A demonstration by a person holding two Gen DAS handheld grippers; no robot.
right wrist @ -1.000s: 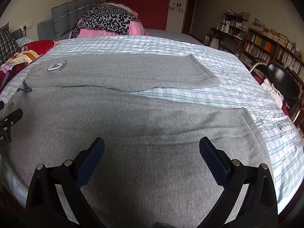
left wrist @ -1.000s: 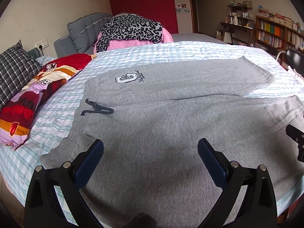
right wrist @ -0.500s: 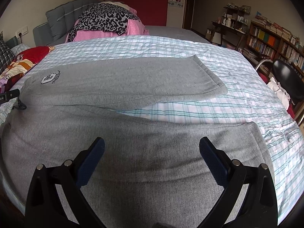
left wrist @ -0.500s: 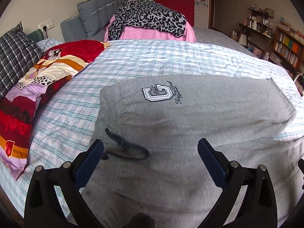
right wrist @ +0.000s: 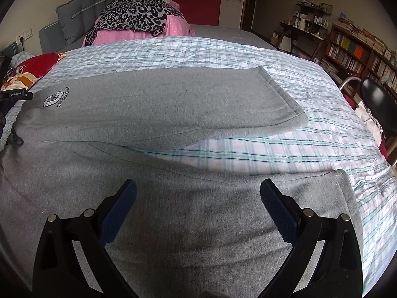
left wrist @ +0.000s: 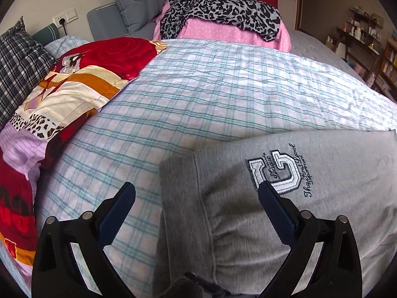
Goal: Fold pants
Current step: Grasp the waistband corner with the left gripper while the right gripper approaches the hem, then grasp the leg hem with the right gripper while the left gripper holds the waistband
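Observation:
Grey sweatpants (right wrist: 158, 104) lie spread flat on the bed, waistband at the left, both legs running right with a gap of sheet between them. A white letter logo (left wrist: 275, 173) sits near the waistband. My left gripper (left wrist: 196, 198) is open and empty, low over the far waistband corner (left wrist: 178, 173). My right gripper (right wrist: 198, 198) is open and empty, low over the near leg (right wrist: 223, 218) close to its hem. The tip of the left gripper (right wrist: 17, 95) shows at the left edge of the right wrist view.
The bed has a checked blue-white sheet (left wrist: 211, 92). A red patterned quilt (left wrist: 74, 87) and a plaid pillow (left wrist: 17, 59) lie at the left. A leopard-print pile on pink bedding (left wrist: 223, 10) sits at the back. A black chair (right wrist: 377, 99) and bookshelves (right wrist: 357, 49) stand right.
My left gripper has moved far forward and left across the pants, from over the near leg to the far waistband corner. My right gripper has moved forward toward the near leg's hem.

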